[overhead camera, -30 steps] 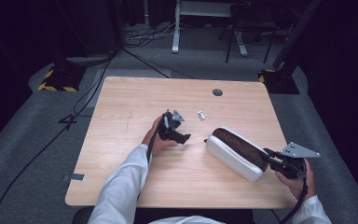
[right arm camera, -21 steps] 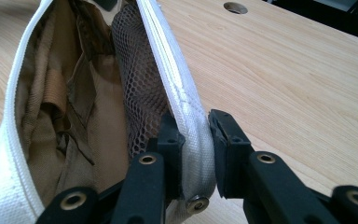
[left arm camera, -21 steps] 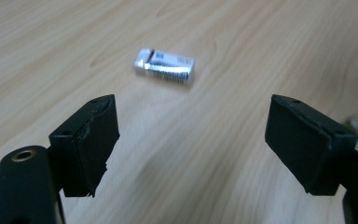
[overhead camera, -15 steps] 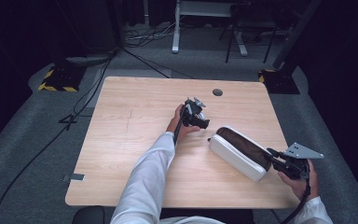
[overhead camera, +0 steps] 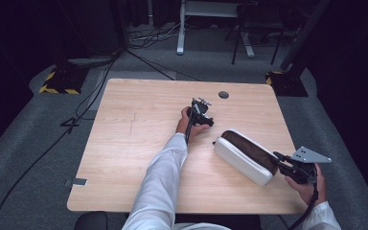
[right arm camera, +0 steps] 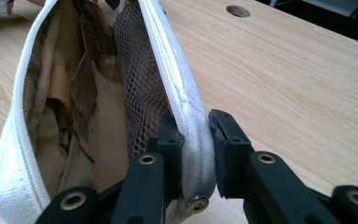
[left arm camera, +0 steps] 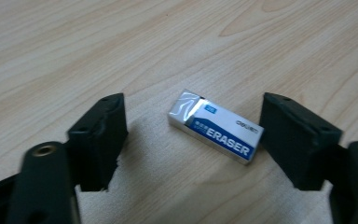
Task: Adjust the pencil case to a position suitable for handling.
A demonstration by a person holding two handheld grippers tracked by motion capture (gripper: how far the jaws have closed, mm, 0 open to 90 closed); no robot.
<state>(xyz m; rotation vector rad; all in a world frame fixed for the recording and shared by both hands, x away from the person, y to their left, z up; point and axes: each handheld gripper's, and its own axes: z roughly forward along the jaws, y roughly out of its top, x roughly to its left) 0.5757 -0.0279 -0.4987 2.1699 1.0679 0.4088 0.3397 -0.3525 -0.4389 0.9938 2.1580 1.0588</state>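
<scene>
Eraser [left arm camera: 216, 127]: between left tongs [left arm camera: 193, 135], jaws just closing, untouched.
Right tongs [right arm camera: 196, 154]: clamped on pouch [right arm camera: 186, 102] rim.
Risk: skewed eraser twists free (3 o'clock pad nearer).

One small white-and-blue boxed eraser [left arm camera: 216, 126], one open white zip pouch [overhead camera: 247, 156], one pale wooden desk [overhead camera: 134, 143], two black grippers.

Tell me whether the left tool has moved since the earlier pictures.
Yes. The left tool has moved right and farther up the table, toward the round hole, and now brackets the eraser.

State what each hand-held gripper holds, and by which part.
The right hand-held gripper pinches the white pencil case by its zipper rim. The left hand-held gripper holds nothing; its jaws, just closing, straddle the eraser.
</scene>
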